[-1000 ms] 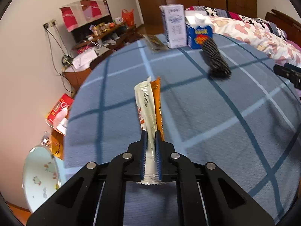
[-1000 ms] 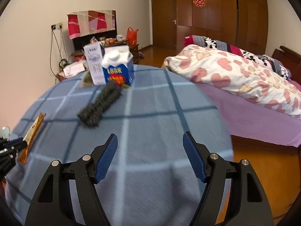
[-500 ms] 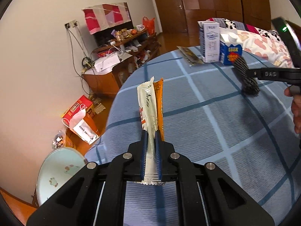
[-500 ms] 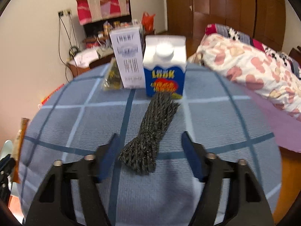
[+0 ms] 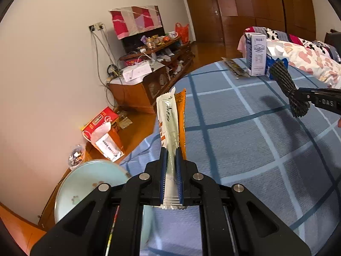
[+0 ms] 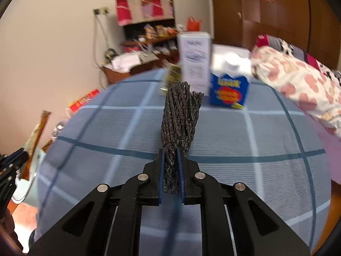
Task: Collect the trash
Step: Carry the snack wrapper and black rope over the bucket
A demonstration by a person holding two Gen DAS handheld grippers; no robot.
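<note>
White and orange stick wrappers, pinched in my left hand-held gripper, point twelve o'clock past the table edge; my right hand-held gripper pinches the black cord bundle, likewise twelve o'clock.

Glossy plastic wrappers, rough braided cord bundle, seemingly woven matt tablecloth

A blue checked cloth covers the desk. A bed with a heart-patterned quilt lies beyond its far right side. Against the pale wall stands a cluttered wooden cabinet, with a red and pink patchwork cloth hanging above it. On the wooden floor near the wall sit a red box and a pale green basin.
</note>
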